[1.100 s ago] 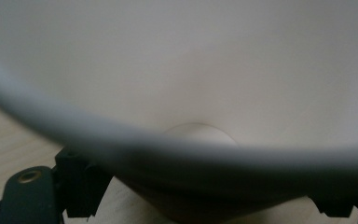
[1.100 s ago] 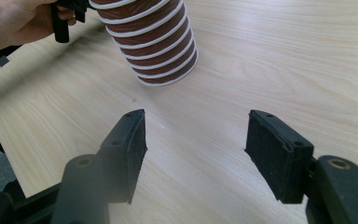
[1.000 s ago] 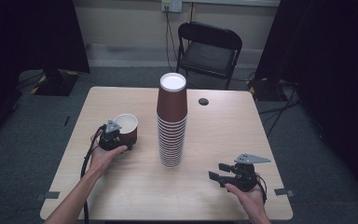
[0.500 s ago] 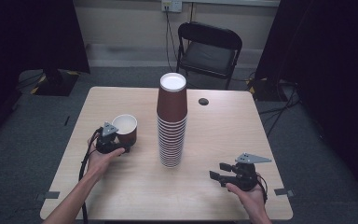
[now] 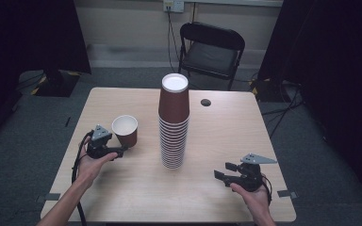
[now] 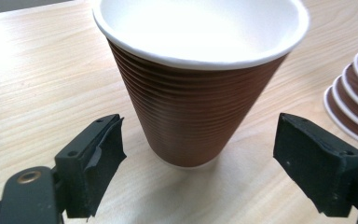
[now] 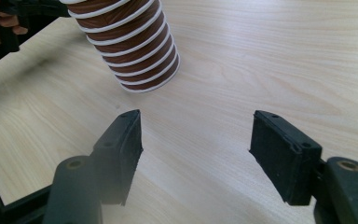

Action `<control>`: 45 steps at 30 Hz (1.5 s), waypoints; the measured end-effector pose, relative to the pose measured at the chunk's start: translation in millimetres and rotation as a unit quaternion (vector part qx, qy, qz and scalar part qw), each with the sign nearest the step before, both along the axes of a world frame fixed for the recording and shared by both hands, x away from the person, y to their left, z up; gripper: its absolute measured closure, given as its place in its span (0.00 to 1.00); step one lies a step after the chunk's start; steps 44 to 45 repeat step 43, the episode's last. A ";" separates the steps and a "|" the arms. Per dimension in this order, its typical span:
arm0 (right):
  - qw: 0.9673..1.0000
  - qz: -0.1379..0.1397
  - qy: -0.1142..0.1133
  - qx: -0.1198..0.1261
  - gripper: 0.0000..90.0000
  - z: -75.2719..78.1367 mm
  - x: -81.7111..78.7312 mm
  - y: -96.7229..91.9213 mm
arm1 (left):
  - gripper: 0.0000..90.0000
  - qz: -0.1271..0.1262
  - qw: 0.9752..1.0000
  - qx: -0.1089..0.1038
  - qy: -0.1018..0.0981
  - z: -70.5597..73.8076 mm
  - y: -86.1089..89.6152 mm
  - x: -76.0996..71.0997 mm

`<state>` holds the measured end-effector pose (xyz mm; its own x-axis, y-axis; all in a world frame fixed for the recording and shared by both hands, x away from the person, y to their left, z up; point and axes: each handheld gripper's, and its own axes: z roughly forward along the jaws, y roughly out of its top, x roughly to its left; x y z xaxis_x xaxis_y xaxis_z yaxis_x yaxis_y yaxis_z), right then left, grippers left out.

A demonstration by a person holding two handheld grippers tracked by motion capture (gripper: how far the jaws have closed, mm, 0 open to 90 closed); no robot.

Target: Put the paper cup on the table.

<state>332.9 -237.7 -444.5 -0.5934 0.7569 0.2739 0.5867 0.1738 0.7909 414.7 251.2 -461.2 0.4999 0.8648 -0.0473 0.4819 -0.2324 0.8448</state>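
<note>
A single cup (image 5: 125, 130) stands upright on the desk (image 5: 226, 141), left of the stack (image 5: 173, 123). The left gripper's (image 5: 118, 151) fingers flank it without touching; the right gripper's (image 5: 220, 176) fingers, just opening, are wide and empty.

In the high view the room is dim and the background is almost black, while soft light from above falls on the table (image 5: 217, 141). The stack of cups (image 5: 173, 123) throws a faint shadow. In the left gripper view the inside of the single cup (image 6: 200, 28) is overexposed to white glare. Both gripper views are bright, and the near jaws look slightly blurred.
</note>
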 end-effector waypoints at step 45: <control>0.998 -0.050 0.002 -0.032 0.32 -16.7 6.2 -13.0 | 0.18 -0.025 0.999 -0.029 0.030 7.5 9.3 -103.4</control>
